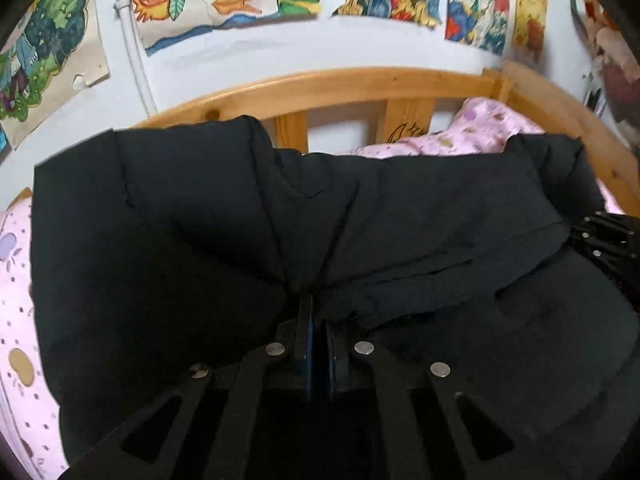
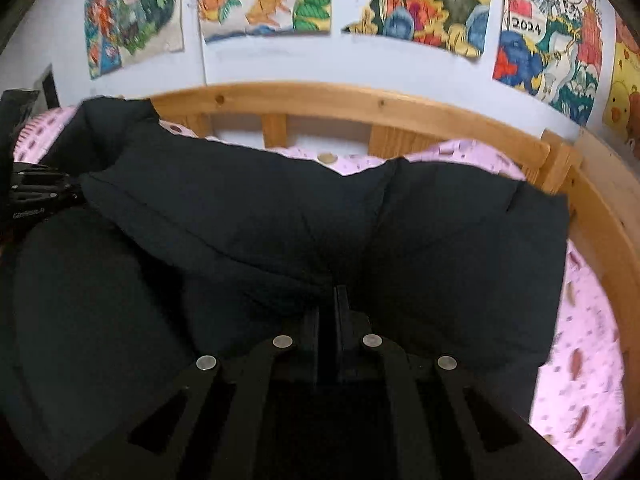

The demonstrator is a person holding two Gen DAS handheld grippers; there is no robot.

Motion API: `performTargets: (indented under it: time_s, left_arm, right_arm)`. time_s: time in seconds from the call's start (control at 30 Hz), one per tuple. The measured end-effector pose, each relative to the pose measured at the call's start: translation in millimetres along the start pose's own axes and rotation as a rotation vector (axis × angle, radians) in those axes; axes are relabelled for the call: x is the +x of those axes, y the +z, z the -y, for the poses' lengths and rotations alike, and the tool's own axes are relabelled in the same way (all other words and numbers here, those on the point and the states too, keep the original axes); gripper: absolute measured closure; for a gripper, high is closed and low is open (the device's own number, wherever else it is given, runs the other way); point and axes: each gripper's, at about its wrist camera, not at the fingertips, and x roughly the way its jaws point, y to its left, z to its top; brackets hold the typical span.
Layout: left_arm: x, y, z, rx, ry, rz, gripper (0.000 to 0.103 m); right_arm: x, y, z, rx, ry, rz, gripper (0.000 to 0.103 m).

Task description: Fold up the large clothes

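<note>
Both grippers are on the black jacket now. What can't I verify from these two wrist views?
- Left gripper fingertips: left view, buried in black jacket folds.
- Right gripper grip depth: right view, black on black.
- Jacket's near hem: both views, behind gripper bodies.
- Bedsheet under jacket: covered.

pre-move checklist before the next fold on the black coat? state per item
1. Left gripper shut on the black padded coat: ok.
2. Right gripper shut on coat: ok.
3. Coat on the pink patterned bedsheet: ok.
4. Coat lying flat: not ok, bunched and creased.
5. Coat inside the wooden bed rail: ok on the far side.
6. Sleeves tucked in: cannot tell.
</note>
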Motion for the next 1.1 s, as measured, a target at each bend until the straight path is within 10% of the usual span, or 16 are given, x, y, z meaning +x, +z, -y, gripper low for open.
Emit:
performTargets:
  time_s: [0.2,0.37,0.6,0.73,0.87,1.1]
  left_arm:
    - [-37,4,-19,-0.04,-0.086,0.067,0.083]
    - [-95,8,-31,-0.036,-0.019,0.194,0.027]
    - [-115,72,-35,-0.128,-0.074,0.325,0.025]
    - [-69,112,-29,-0.158,-0.226,0.208,0.027]
    - [-32,99,-16,-0.089,-0.401,0.059,0.053]
    - [-2,51,23,0.208,-0.286,-0.08,0.066]
  right_arm:
    - [-10,-4,8,0.057,0.061,0.052,0.092]
    - [-63,-7,28,0.089,0.099,0.148,0.041]
    - [-63,52,47,0.178,0.169,0.224,0.041]
    - [-10,87,46,0.302,0.323,0.152,0.048]
    - [28,74,18,0.308,0.461,0.025,0.067]
    - [47,14,-13,0.04,0.415,-0.181,0.092]
